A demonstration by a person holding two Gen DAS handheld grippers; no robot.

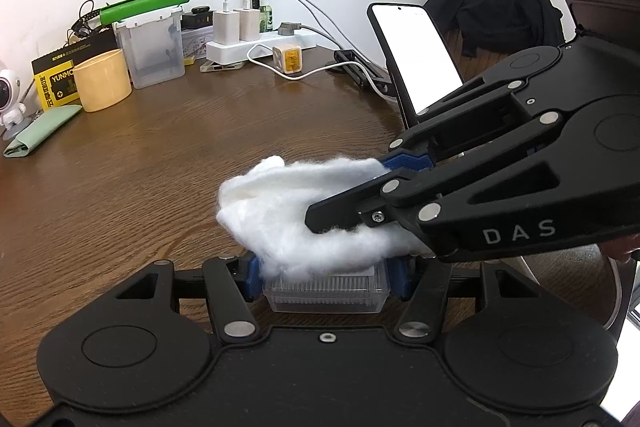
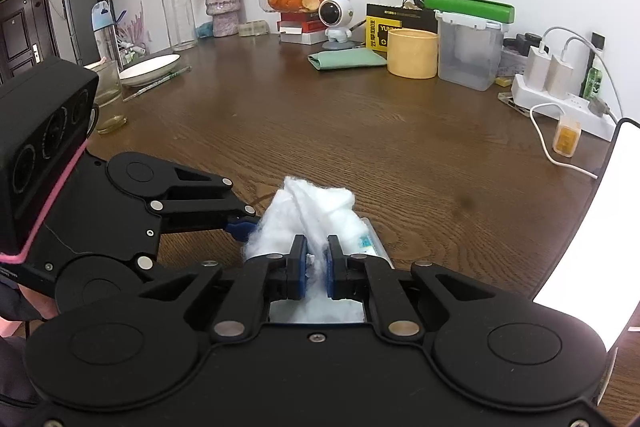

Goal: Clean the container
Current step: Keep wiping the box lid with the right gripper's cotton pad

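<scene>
Looking along the left gripper (image 1: 326, 277), the left wrist view shows its two blue-padded fingers closed against the short ends of a small clear ribbed plastic container (image 1: 326, 293), which sits low over the dark wood-grain table (image 1: 140, 171) at the bottom centre; whether the container rests on the table or is lifted cannot be told. The right gripper (image 1: 356, 193) reaches in from the right edge, angled downward and leftward, its black linkages spread above the container, its fingers pinched on a fluffy white cotton wad (image 1: 304, 215) that lies over the container's top. Behind stand a yellow cylindrical cup (image 1: 102, 79), a frosted lidded plastic box (image 1: 154, 49), a white power strip (image 1: 260, 45) with chargers, and a propped smartphone with a lit white screen (image 1: 416, 53). In the right wrist view, the right gripper (image 2: 317, 263) points forward, its blue pads drawn close with only a narrow gap, clamping the cotton wad (image 2: 308, 215), which bulges beyond the fingertips. The container (image 2: 370, 241) shows only as a clear edge beside the wad, to its right. The left gripper (image 2: 240, 225) enters from the left, roughly level with the table, one blue pad touching the wad's left side. A white toy astronaut (image 2: 336, 19) and a folded green cloth (image 2: 346, 59) lie near the far wall.
</scene>
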